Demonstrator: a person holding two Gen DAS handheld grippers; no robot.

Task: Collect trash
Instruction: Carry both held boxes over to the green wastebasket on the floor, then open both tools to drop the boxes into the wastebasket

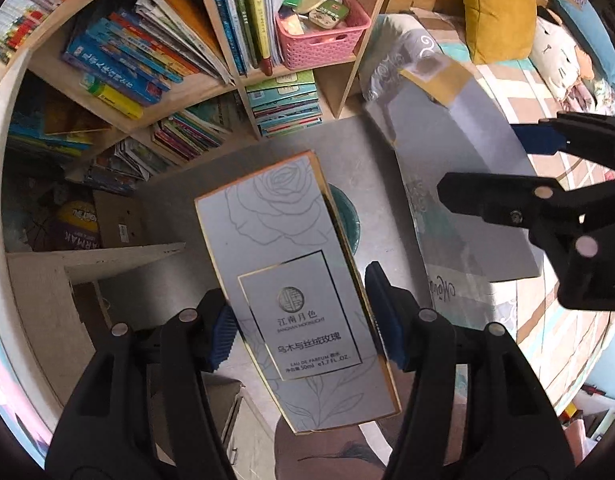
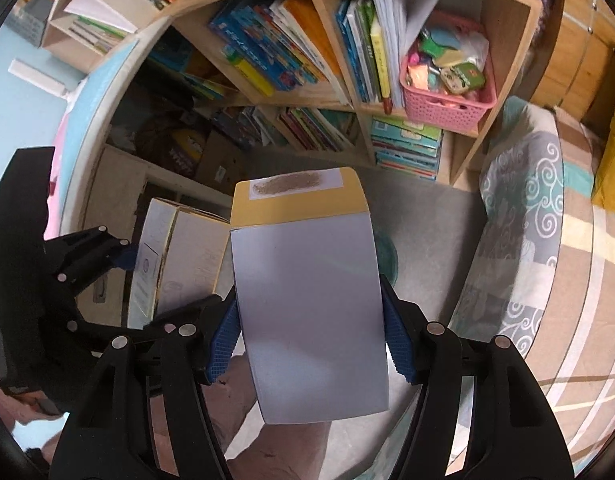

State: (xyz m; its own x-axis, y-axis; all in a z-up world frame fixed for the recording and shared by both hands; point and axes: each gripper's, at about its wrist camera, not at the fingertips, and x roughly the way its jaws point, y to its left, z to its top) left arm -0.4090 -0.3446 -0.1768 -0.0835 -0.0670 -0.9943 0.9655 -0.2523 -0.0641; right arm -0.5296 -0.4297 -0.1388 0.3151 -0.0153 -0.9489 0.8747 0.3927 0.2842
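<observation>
My left gripper [image 1: 303, 332] is shut on a grey perfume box [image 1: 291, 280] with gold edges and a rose drawing, held in the air above the grey floor. My right gripper [image 2: 311, 344] is shut on a plain grey box [image 2: 311, 304] with an open yellow flap at its far end. In the left wrist view the right gripper [image 1: 503, 168] and its grey box [image 1: 459, 168] are at the right. In the right wrist view the left gripper [image 2: 119, 276] and the perfume box [image 2: 175, 260] are at the left. A round teal bin [image 1: 349, 220] sits on the floor below, mostly hidden by the boxes.
A wooden bookshelf [image 1: 235, 80] full of books stands ahead, with a pink basket [image 1: 319, 36] in one cell. A bed with a patterned quilt [image 2: 579, 280] and a grey swirl blanket [image 2: 523, 208] is at the right. A white cabinet [image 1: 87, 264] is at the left.
</observation>
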